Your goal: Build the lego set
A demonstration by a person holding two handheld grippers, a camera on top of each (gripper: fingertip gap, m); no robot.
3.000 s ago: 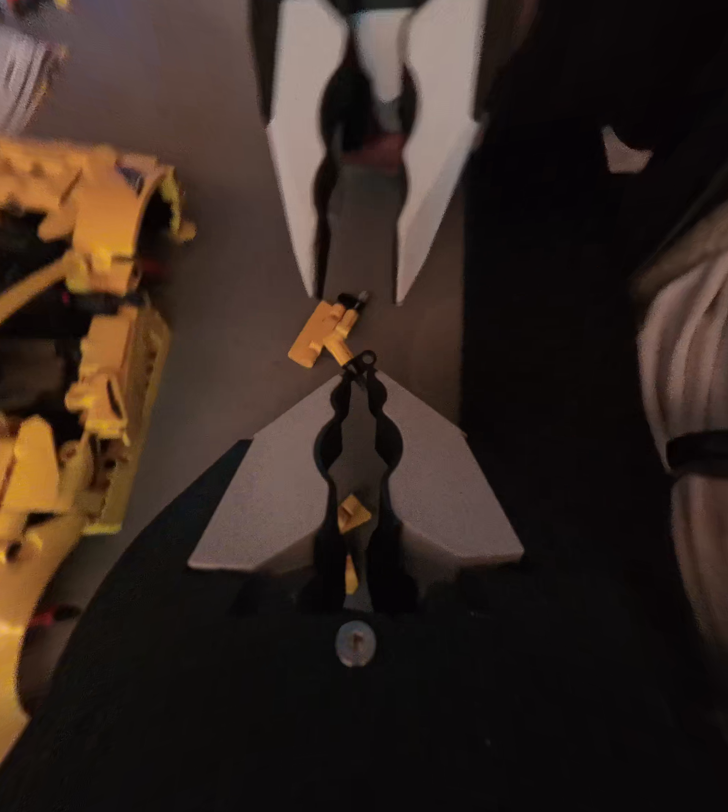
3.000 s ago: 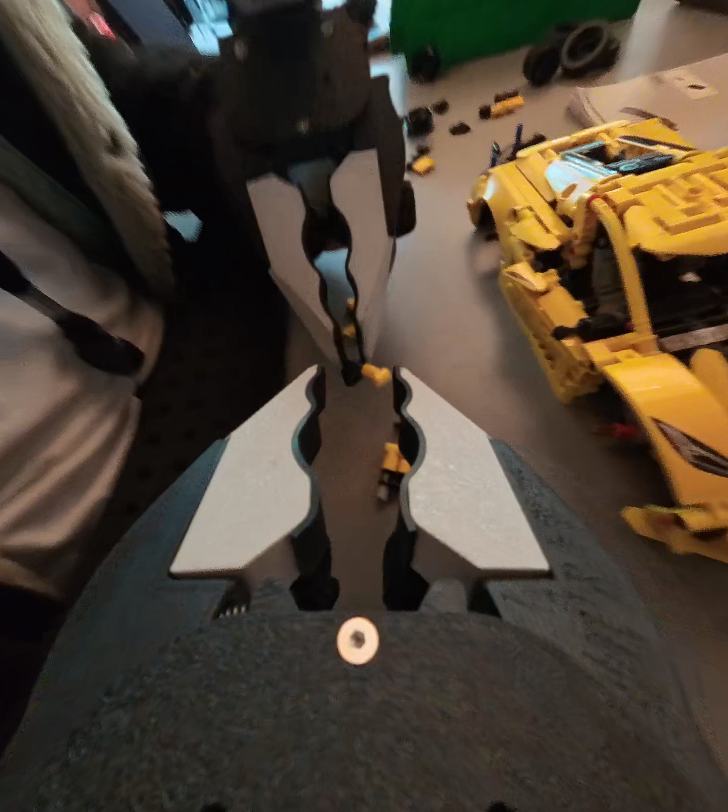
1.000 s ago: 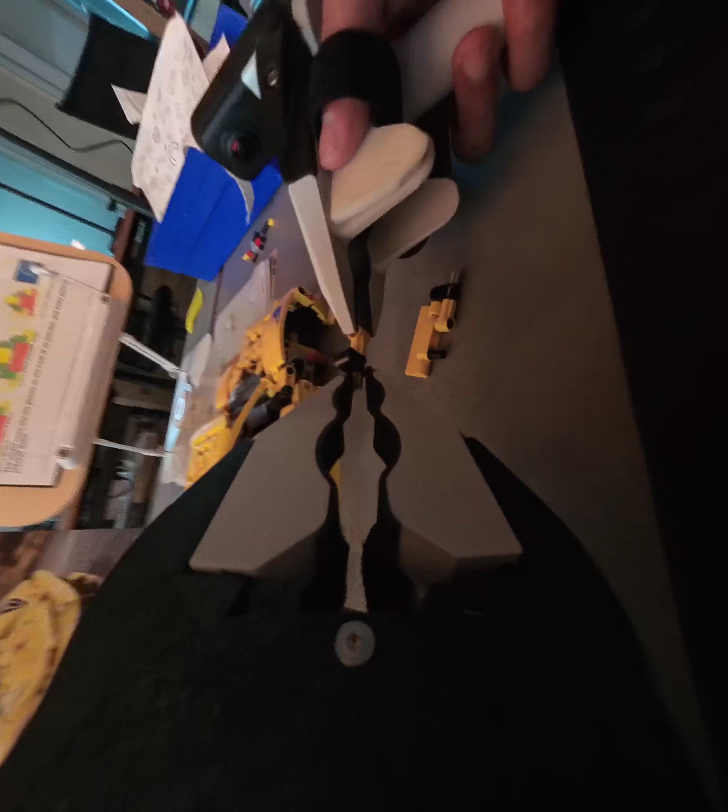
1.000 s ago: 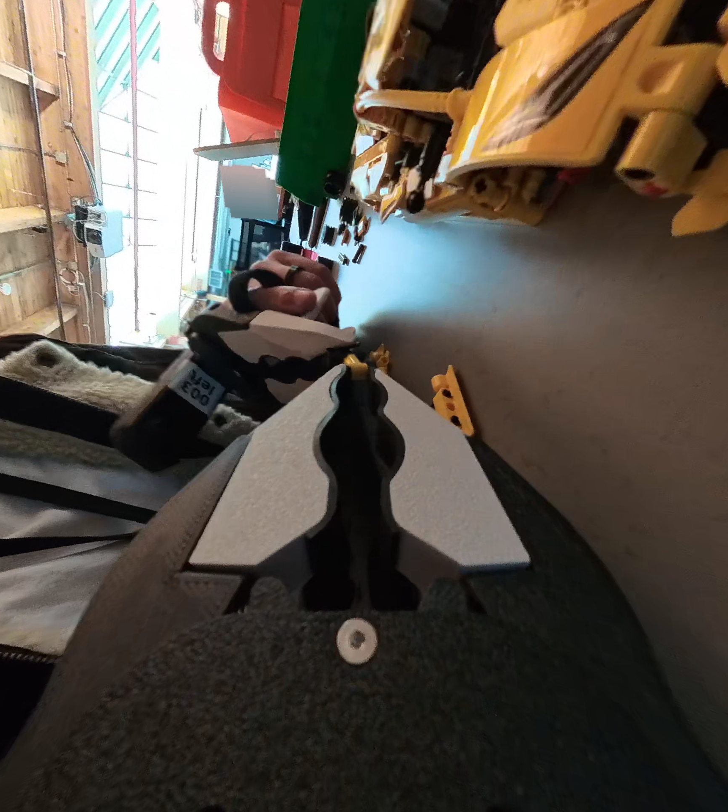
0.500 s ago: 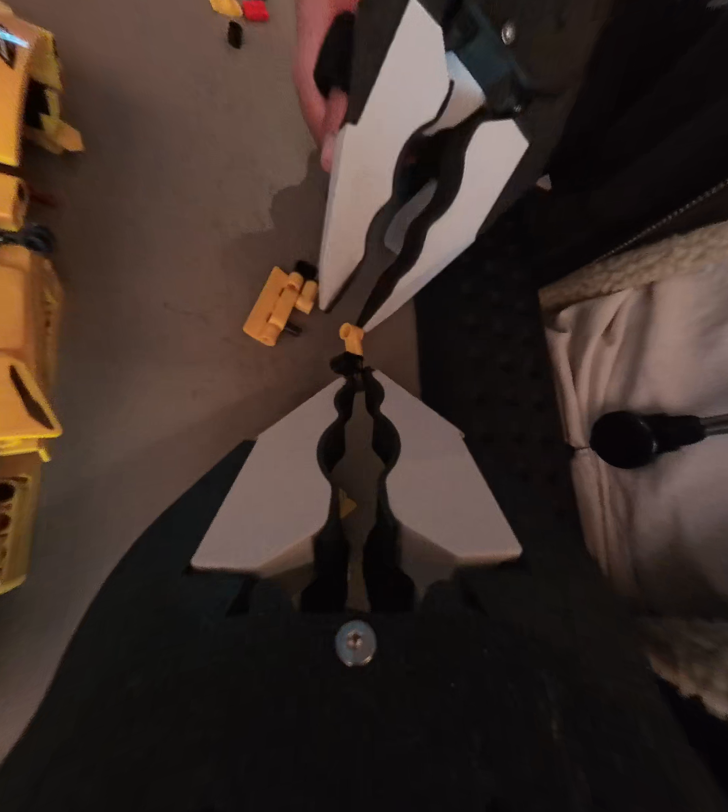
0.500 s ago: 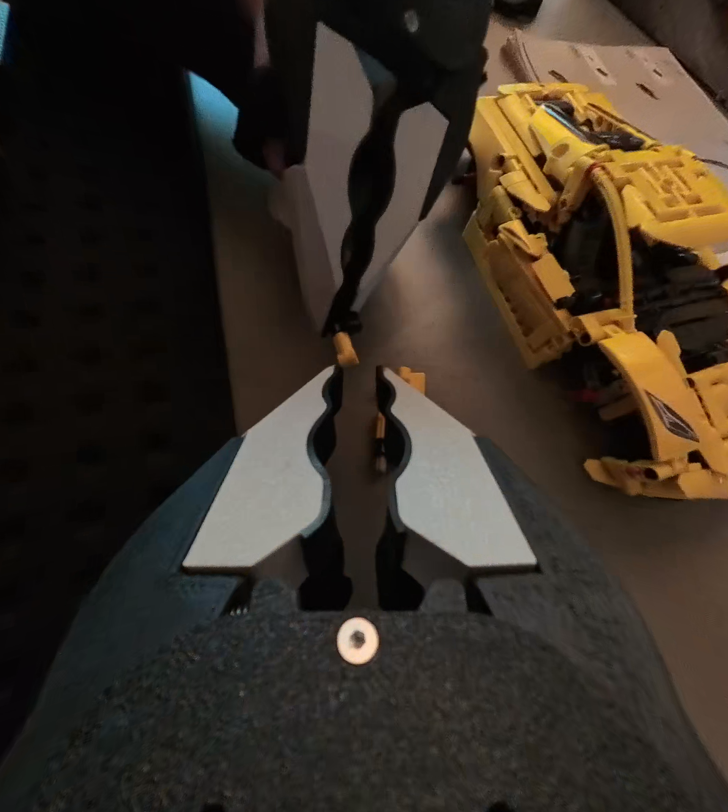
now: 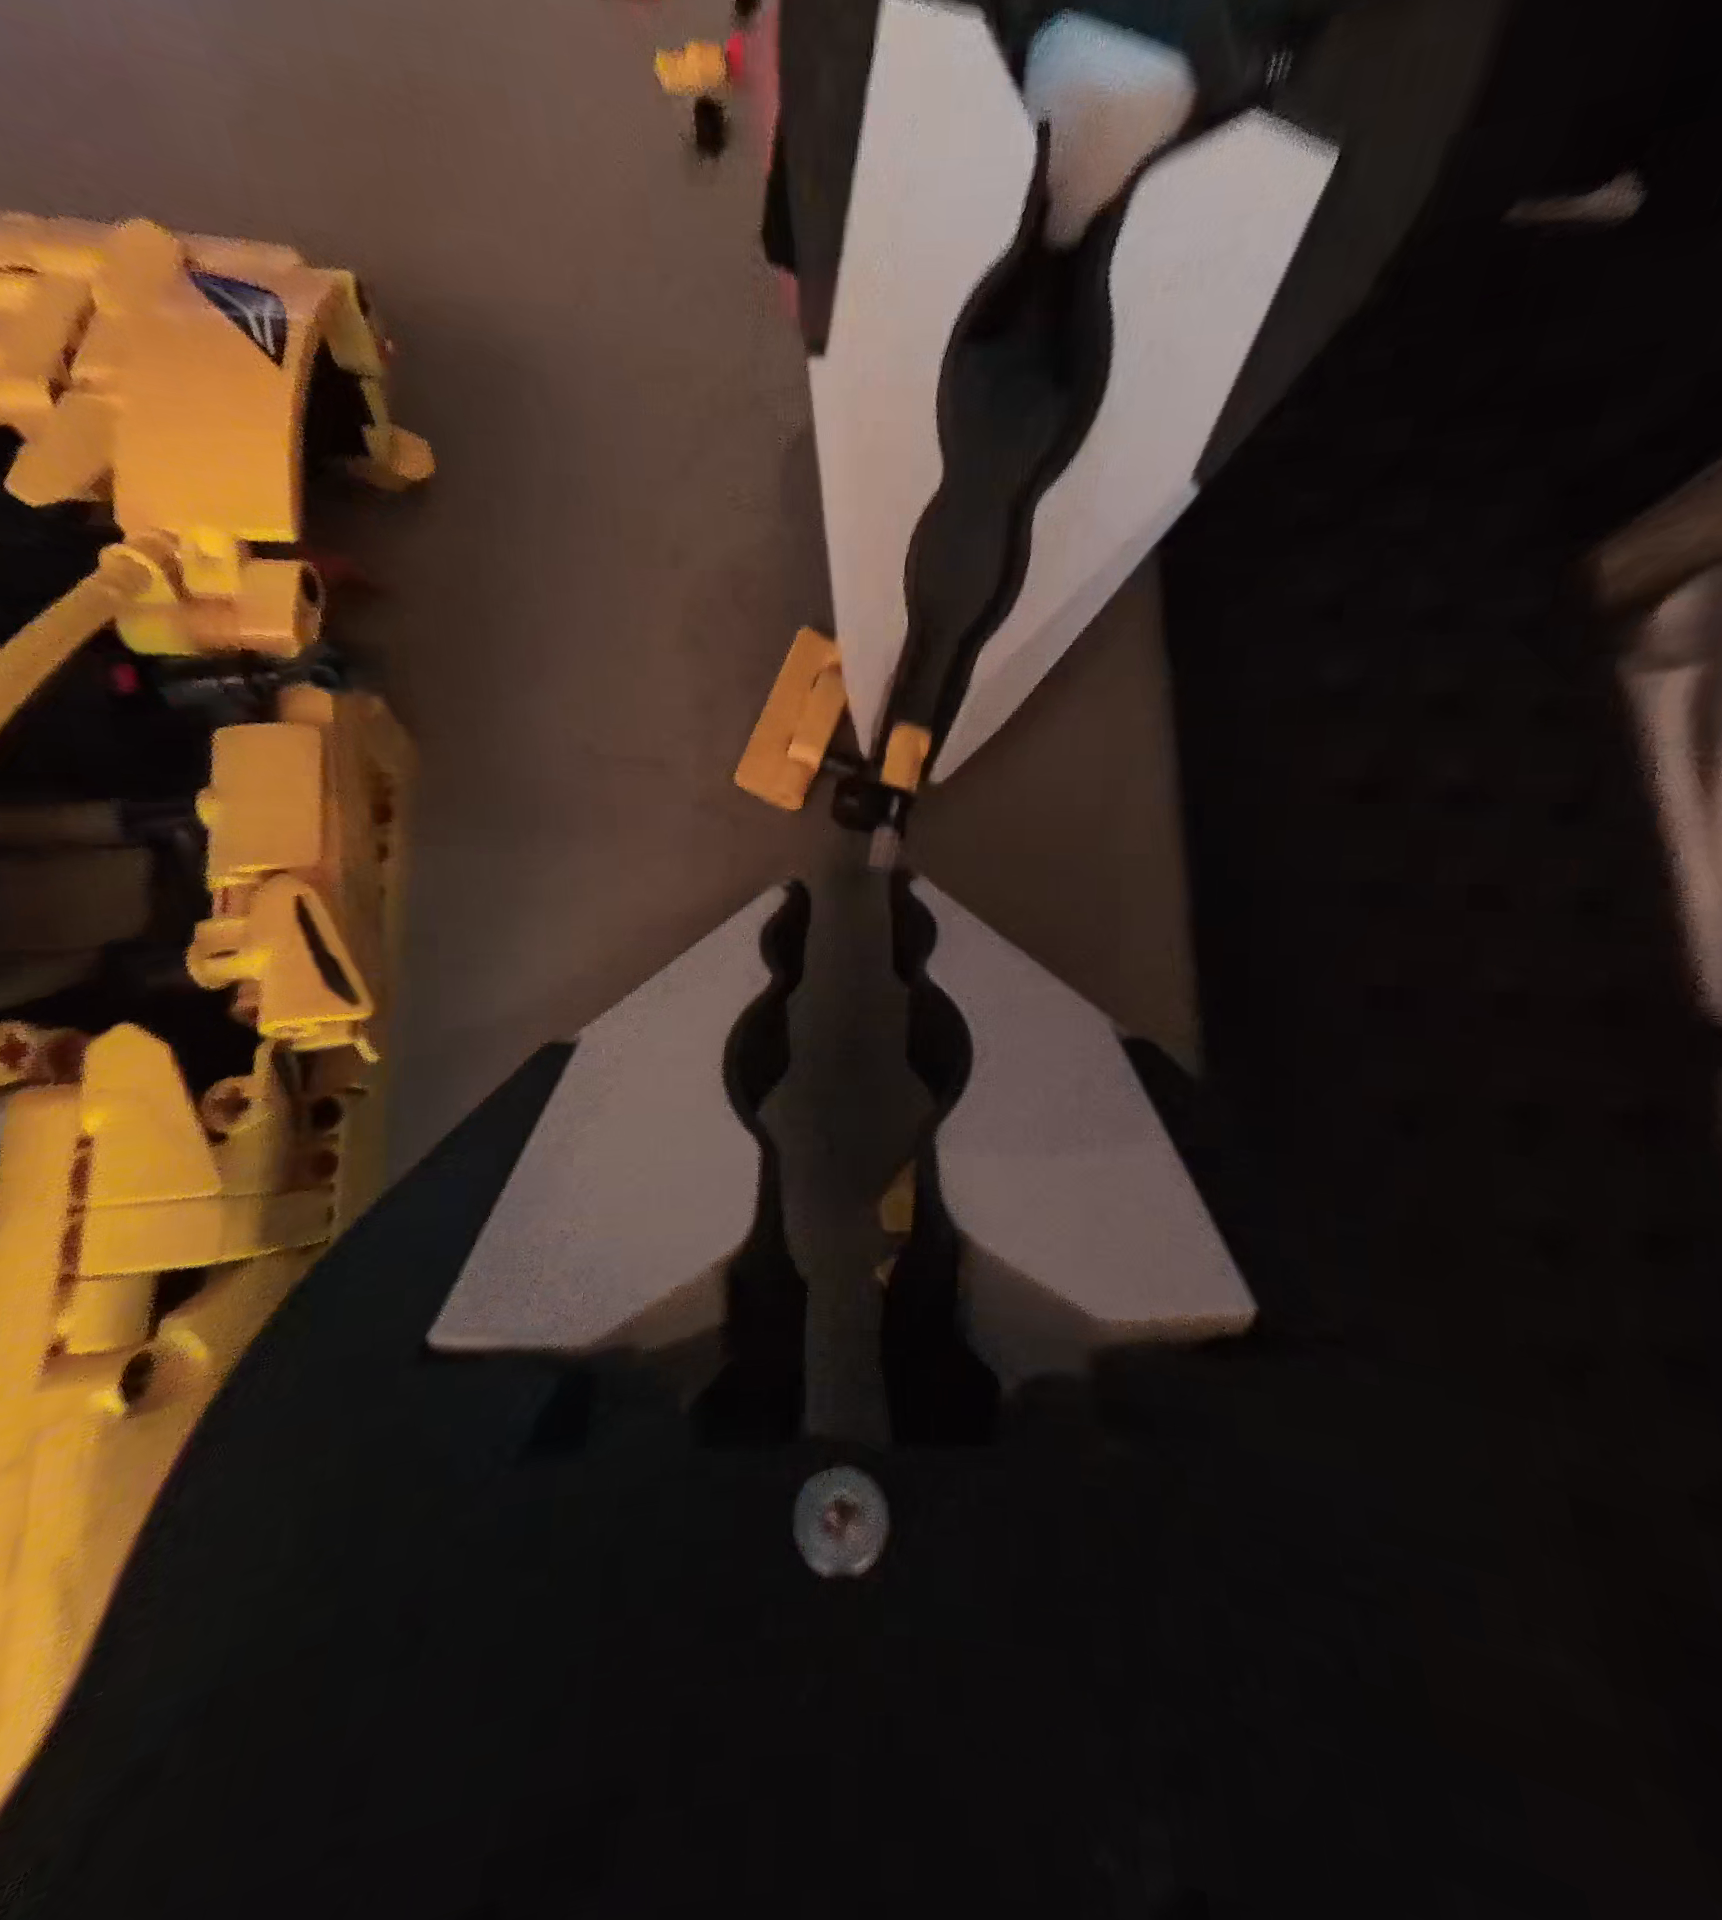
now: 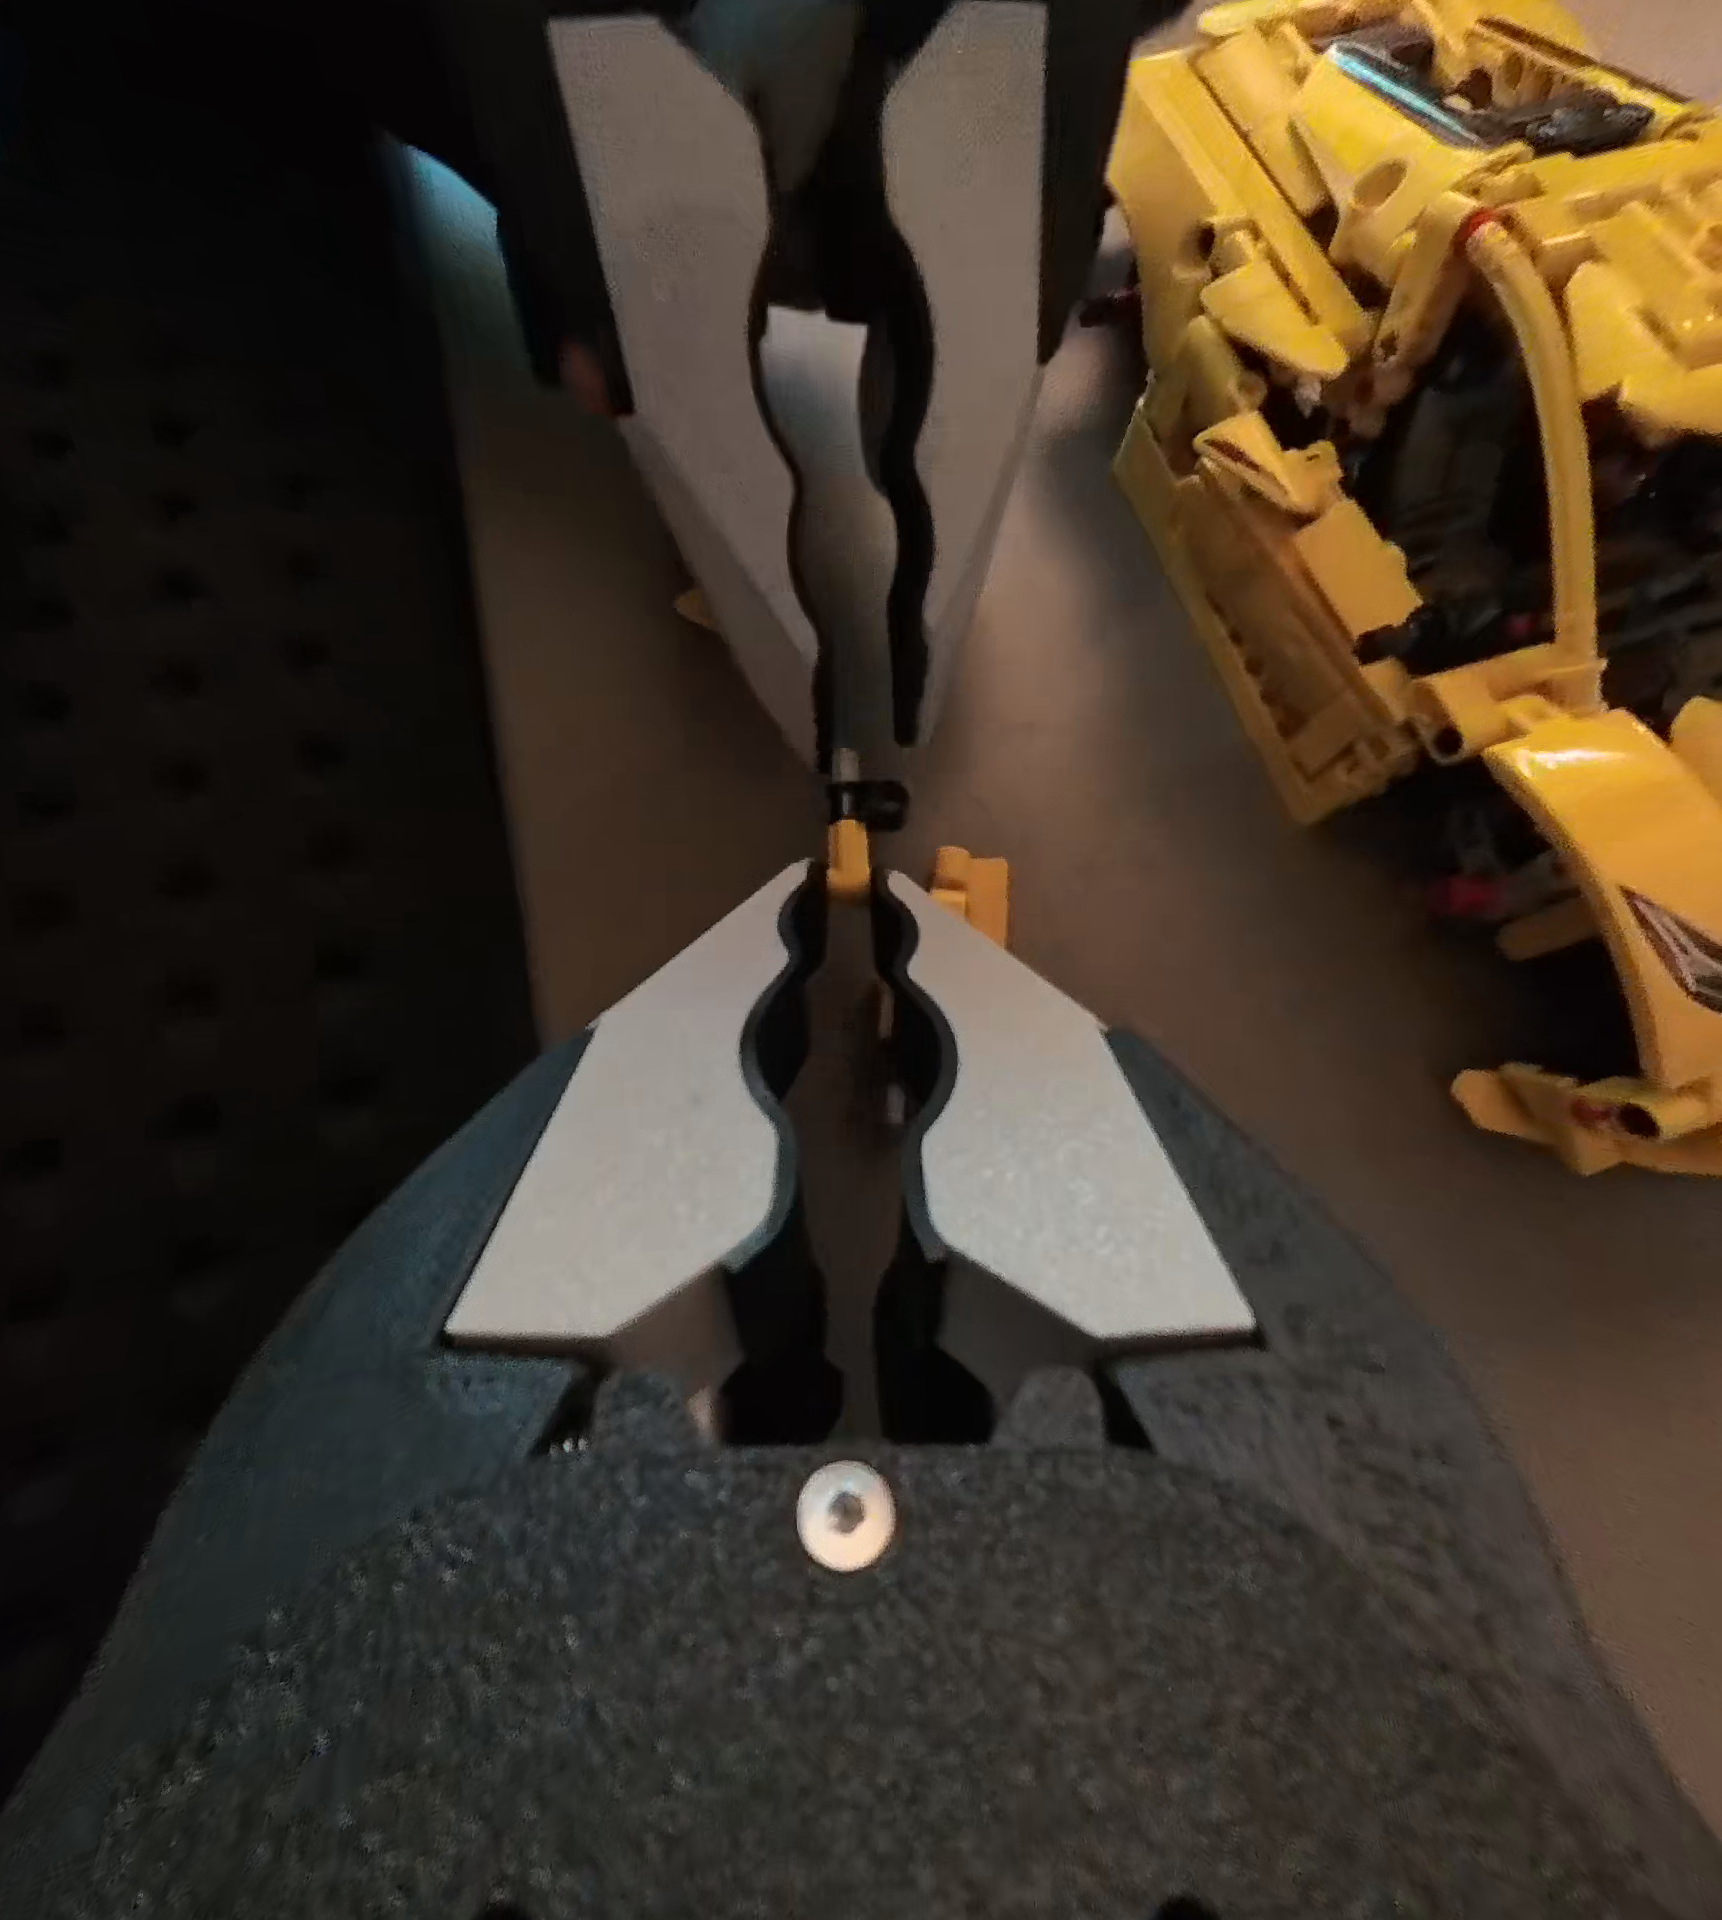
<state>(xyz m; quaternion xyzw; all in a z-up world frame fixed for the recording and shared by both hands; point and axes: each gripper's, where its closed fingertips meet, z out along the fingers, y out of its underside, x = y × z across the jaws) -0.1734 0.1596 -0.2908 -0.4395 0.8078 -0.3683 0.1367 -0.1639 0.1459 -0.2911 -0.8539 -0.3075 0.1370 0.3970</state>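
My right gripper [image 8: 849,871] is shut on a small yellow piece [image 8: 846,847]. A black connector [image 8: 867,800] with a grey pin [image 8: 844,758] is joined to the far end of that piece. My left gripper [image 7: 849,881] faces it tip to tip, with its jaws parted and empty, just short of the pin [image 7: 878,852]. In the left wrist view the right gripper [image 7: 898,769] comes in from the top. In the right wrist view the left gripper [image 8: 862,743] comes in from the top. The yellow lego car [image 7: 161,727] [image 8: 1408,468] lies beside them on the grey table.
A small yellow sub-assembly [image 7: 784,727] [image 8: 971,883] lies on the table right beside the gripper tips. Loose small pieces [image 7: 691,73] lie farther off. A dark dotted mat [image 8: 161,727] borders the table, and a person's light clothing [image 7: 1719,779] is at the right edge.
My left gripper was shut on the black connector and has now parted its jaws and let go. The joined yellow and black piece stays in my right gripper. Both views have swung over the table.
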